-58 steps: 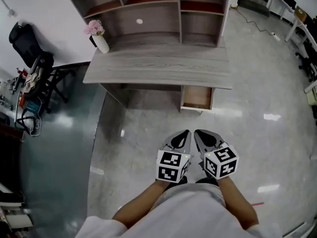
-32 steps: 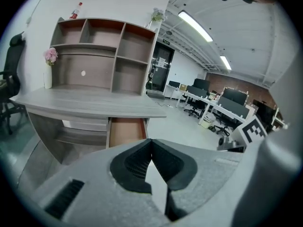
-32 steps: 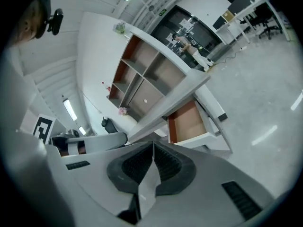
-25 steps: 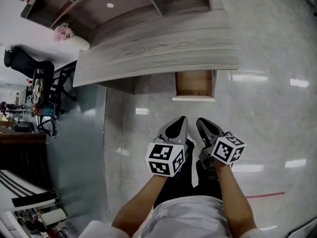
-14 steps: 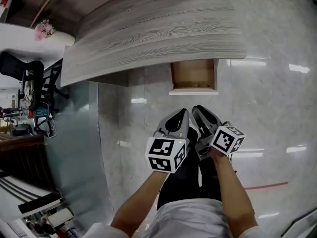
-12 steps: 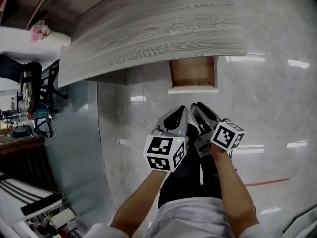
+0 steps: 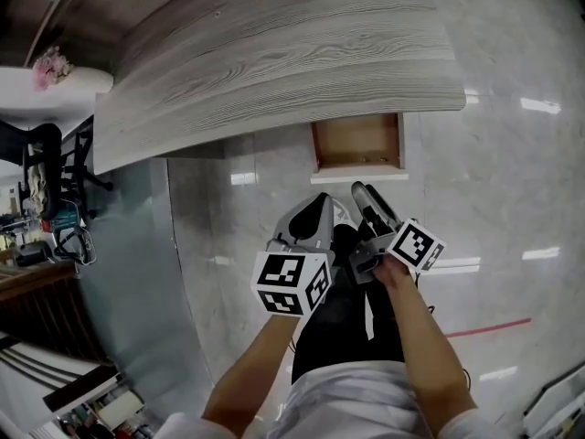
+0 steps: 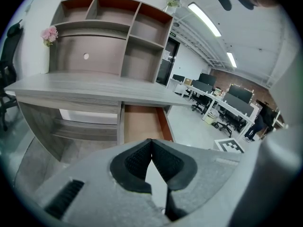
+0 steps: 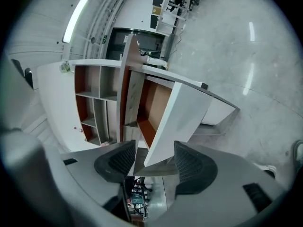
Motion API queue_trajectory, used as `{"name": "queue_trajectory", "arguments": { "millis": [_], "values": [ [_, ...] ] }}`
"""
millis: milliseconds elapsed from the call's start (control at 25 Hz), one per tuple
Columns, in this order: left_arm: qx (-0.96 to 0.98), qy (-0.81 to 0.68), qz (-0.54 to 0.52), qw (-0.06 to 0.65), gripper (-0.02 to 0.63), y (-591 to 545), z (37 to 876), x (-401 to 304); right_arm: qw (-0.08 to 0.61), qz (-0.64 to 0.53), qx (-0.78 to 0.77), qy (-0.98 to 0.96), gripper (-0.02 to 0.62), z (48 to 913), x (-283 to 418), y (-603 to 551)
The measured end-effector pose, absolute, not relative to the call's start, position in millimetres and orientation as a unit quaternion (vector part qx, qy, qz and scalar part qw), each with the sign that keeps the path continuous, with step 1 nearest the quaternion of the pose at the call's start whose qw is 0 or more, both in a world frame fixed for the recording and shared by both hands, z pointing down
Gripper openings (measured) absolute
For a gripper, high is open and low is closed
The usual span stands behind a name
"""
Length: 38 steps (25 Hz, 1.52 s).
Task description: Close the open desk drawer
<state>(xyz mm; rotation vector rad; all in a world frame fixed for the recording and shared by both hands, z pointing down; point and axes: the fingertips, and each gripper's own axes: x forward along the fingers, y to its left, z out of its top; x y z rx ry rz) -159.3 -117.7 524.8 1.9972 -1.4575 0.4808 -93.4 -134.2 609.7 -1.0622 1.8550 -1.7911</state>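
The open drawer (image 7: 358,144) sticks out from under the grey wooden desk (image 7: 274,53), with its white front panel (image 7: 359,175) facing me. My right gripper (image 7: 365,196) is rolled on its side just short of that panel, its jaws opening. In the right gripper view the panel (image 9: 182,115) shows in the gap of the right gripper (image 9: 152,166), and the pads do not touch it. My left gripper (image 7: 315,212) hangs beside it to the left, shut and empty. In the left gripper view the left gripper (image 8: 151,141) points at the brown drawer (image 8: 142,123).
A shelf unit (image 8: 109,32) stands on the desk, with pink flowers (image 7: 50,66) at its left end. A black chair (image 7: 37,167) is far left. Office desks and chairs (image 8: 222,105) fill the room to the right. Glossy floor with a red line (image 7: 489,326) lies under me.
Both grippers have sunk and moved closer to the drawer front. The right gripper has rolled onto its side and its jaws have parted. The left stays shut.
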Motion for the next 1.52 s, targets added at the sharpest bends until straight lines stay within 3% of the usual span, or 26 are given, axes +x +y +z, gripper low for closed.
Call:
{"name": "queue_trajectory", "arguments": {
  "millis": [440, 480, 560, 600, 1520],
  "values": [
    [0.756, -0.544, 0.189, 0.310, 0.002, -131.7, 527.8, -175.6, 0.202, -0.659, -0.407, 0.600, 0.230, 627.2, -94.9, -154.0],
    [0.756, -0.544, 0.189, 0.310, 0.002, -132.7, 527.6, -176.2, 0.205, -0.658, -0.409, 0.598, 0.219, 628.7, -94.7, -153.7],
    [0.758, -0.543, 0.189, 0.309, 0.002, -134.2, 526.7, -176.6, 0.195, -0.664, -0.420, 0.587, 0.134, 636.0, -91.0, -147.6],
    [0.759, -0.541, 0.189, 0.309, 0.002, -134.6, 526.1, -176.2, 0.194, -0.667, -0.422, 0.583, 0.129, 637.7, -90.1, -146.0],
    [0.785, -0.515, 0.170, 0.300, 0.002, -151.7, 497.5, -153.8, 0.239, -0.691, -0.386, 0.562, 0.121, 589.3, -90.4, -160.5]
  ]
}}
